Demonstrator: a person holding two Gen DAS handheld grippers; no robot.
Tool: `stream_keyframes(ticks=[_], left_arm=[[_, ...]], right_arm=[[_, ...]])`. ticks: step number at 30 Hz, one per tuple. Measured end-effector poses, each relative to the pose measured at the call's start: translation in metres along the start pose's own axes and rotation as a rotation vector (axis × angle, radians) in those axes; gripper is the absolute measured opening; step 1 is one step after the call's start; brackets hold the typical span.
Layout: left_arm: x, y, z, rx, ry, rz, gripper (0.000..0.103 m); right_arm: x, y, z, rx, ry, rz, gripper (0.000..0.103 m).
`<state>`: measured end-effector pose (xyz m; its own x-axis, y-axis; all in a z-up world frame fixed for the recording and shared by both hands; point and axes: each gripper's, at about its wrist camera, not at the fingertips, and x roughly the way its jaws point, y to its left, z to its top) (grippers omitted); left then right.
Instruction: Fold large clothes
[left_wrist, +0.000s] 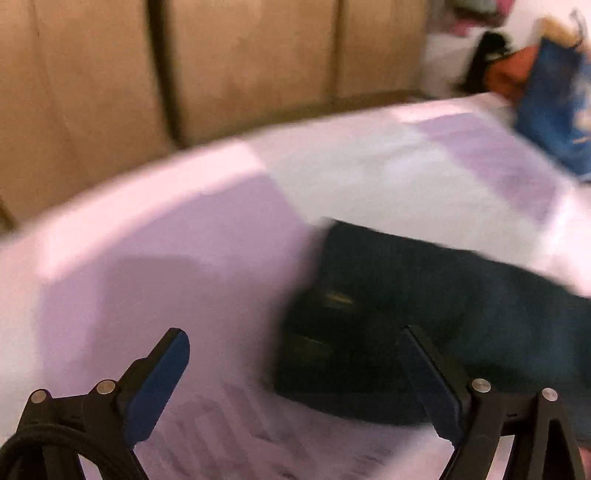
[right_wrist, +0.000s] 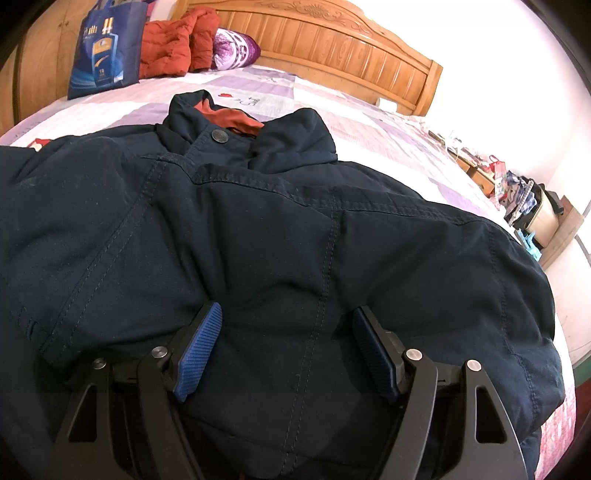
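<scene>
A dark navy jacket (right_wrist: 258, 221) lies front up on the bed, collar away from me, its orange lining showing at the neck. My right gripper (right_wrist: 286, 308) rests low on its body, open wide; the cloth lies between the blue pads (right_wrist: 201, 350) without being pinched. The left wrist view is blurred by motion. There my left gripper (left_wrist: 295, 330) is open and holds nothing. It hovers over the purple sheet (left_wrist: 184, 258), beside the dark end of the jacket (left_wrist: 424, 295), which the right finger overlaps.
A blue shopping bag (right_wrist: 107, 48), an orange-red padded coat (right_wrist: 173, 44) and a purple pillow (right_wrist: 236, 48) sit by the wooden headboard (right_wrist: 332, 40). A wooden wardrobe (left_wrist: 240, 55) stands beyond the bed edge. A cluttered nightstand (right_wrist: 524, 199) is at right.
</scene>
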<state>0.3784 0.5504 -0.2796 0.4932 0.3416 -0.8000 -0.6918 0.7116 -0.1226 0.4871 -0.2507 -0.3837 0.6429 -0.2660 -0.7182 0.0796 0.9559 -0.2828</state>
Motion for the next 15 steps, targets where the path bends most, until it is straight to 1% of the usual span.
stream_keyframes(ticks=[1, 3, 5, 6, 8, 10, 11, 13, 15], left_arm=[[0.000, -0.009, -0.004, -0.005, 0.029, -0.082, 0.096], [0.003, -0.024, -0.014, -0.021, 0.085, -0.203, 0.097], [0.015, -0.040, -0.027, -0.103, 0.163, -0.337, 0.098], [0.021, -0.047, -0.033, -0.147, 0.201, -0.380, 0.098], [0.043, -0.058, -0.044, -0.241, 0.257, -0.440, 0.098], [0.057, -0.062, -0.055, -0.327, 0.292, -0.470, 0.098], [0.065, -0.064, -0.060, -0.361, 0.297, -0.467, 0.098], [0.065, -0.067, -0.061, -0.385, 0.234, -0.453, 0.099], [0.070, -0.069, -0.048, -0.414, 0.183, -0.409, 0.099]], right_arm=[[0.000, 0.000, 0.000, 0.000, 0.000, 0.001, 0.077], [0.001, 0.000, 0.000, 0.000, 0.000, -0.003, 0.077], [0.002, 0.001, 0.001, -0.001, 0.001, -0.007, 0.077], [0.002, 0.001, 0.001, -0.002, 0.001, -0.010, 0.077], [0.003, 0.000, 0.001, -0.002, 0.000, -0.011, 0.077], [0.003, 0.000, 0.001, -0.002, 0.000, -0.011, 0.077], [0.003, 0.000, 0.001, -0.002, 0.000, -0.010, 0.077], [0.003, 0.000, 0.001, -0.002, 0.000, -0.010, 0.077], [0.002, 0.000, 0.001, -0.002, 0.000, -0.010, 0.077]])
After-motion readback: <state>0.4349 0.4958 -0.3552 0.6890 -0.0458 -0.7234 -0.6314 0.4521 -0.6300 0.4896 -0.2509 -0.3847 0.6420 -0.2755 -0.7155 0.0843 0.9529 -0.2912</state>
